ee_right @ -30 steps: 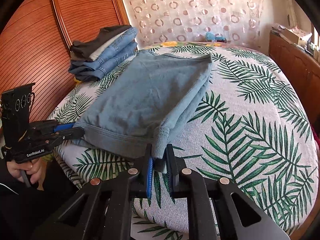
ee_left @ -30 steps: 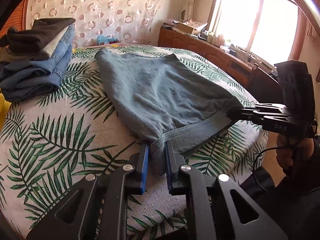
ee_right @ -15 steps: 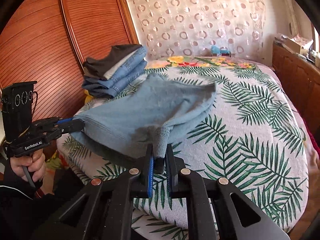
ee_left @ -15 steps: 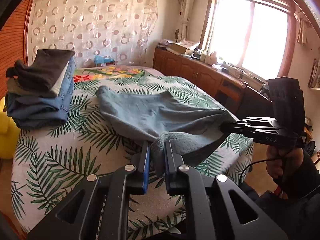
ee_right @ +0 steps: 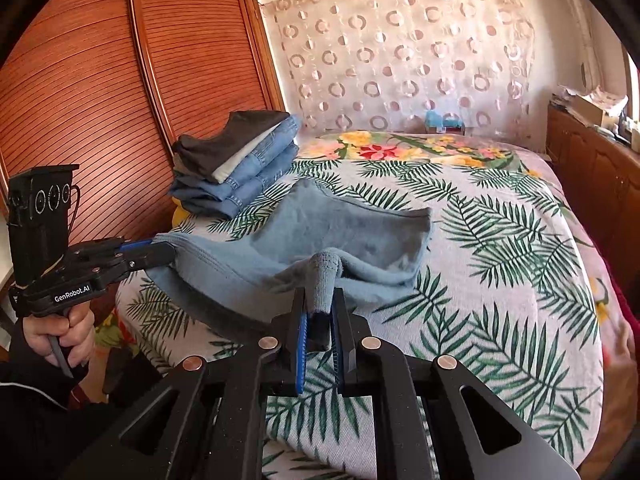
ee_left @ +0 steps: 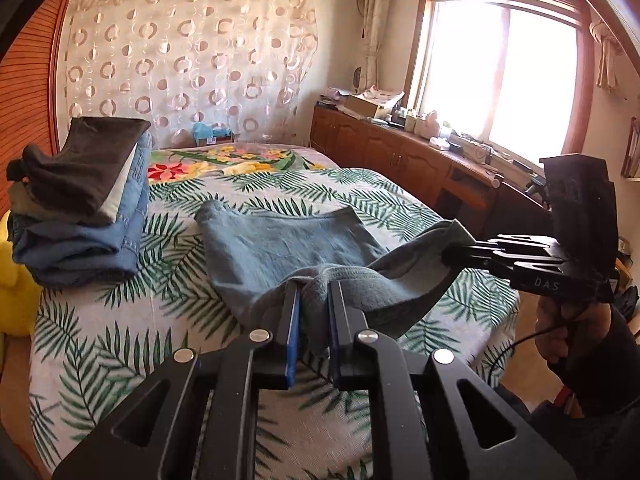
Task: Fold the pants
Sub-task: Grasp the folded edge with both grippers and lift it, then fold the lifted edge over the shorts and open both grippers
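Observation:
Grey-blue pants [ee_left: 288, 248] lie half folded on the palm-leaf bedspread, their near hem lifted off the bed. My left gripper [ee_left: 314, 304] is shut on one corner of that hem. My right gripper [ee_right: 322, 304] is shut on the other corner, a bunched strip of cloth standing up between its pads. In the right wrist view the pants [ee_right: 340, 232] sag between the two grips, and the left gripper [ee_right: 160, 254] shows at the left edge. In the left wrist view the right gripper [ee_left: 452, 254] shows at the right. The far part still rests on the bed.
A stack of folded jeans and dark clothes [ee_left: 80, 204] sits at the bed's far left corner, beside a slatted wooden wardrobe [ee_right: 120, 80]. A wooden sideboard [ee_left: 400, 156] with clutter runs under the window on the right. A yellow object [ee_left: 12, 292] sits left of the bed.
Both grippers have risen with the hem, lifting the near end of the pants off the bed. The cloth now bunches and sags between them where it lay flat before.

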`<state>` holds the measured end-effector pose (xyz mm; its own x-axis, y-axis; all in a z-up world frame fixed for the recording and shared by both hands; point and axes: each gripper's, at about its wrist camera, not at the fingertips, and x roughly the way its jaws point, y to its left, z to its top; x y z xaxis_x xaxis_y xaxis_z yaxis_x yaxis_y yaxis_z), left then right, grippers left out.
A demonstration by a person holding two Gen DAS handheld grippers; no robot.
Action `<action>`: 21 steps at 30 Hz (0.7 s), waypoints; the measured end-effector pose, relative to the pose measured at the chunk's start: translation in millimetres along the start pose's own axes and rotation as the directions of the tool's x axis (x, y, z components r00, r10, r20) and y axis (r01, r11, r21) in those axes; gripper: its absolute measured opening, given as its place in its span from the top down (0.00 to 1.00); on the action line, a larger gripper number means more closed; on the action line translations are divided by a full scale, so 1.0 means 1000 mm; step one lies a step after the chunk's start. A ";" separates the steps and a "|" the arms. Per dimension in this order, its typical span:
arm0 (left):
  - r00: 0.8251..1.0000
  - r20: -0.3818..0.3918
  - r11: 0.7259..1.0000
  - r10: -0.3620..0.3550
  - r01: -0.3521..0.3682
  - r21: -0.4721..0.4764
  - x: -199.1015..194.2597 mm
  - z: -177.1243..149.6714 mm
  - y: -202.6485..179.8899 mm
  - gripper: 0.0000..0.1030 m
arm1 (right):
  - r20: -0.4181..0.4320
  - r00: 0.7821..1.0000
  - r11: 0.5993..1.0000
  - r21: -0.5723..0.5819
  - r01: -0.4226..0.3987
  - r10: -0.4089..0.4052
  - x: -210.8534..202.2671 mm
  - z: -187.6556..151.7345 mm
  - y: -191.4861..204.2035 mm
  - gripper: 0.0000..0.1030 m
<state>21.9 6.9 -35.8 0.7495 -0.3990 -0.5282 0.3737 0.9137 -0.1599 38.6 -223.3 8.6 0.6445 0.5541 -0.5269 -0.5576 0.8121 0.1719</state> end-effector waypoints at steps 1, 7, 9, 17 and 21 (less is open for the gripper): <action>1.000 0.008 1.000 0.006 -0.006 0.004 0.005 0.005 0.002 0.87 | 0.004 1.000 1.000 -0.005 0.006 -0.006 0.004 0.003 -0.001 0.90; 0.999 0.039 1.000 0.029 -0.029 0.001 0.027 0.032 0.013 0.87 | 0.025 0.998 0.998 -0.024 0.058 -0.057 0.037 0.030 -0.011 0.90; 0.999 0.034 0.999 0.036 -0.036 -0.006 0.035 0.037 0.016 0.87 | 0.029 0.997 0.997 -0.028 0.072 -0.071 0.046 0.039 -0.014 0.90; 0.997 0.029 0.997 0.072 -0.071 -0.036 0.057 0.046 0.031 0.87 | 0.019 0.995 0.994 -0.045 0.103 -0.102 0.084 0.061 -0.016 0.90; 0.995 0.016 0.995 0.093 -0.093 -0.039 0.067 0.052 0.038 0.87 | 0.004 0.993 0.992 -0.043 0.120 -0.120 0.106 0.070 -0.019 0.90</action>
<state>115.0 10.9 -34.1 0.7898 -0.3131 -0.5275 0.2810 0.9491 -0.1425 154.5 -167.5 8.2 0.7086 0.4534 -0.5407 -0.4981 0.8642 0.0719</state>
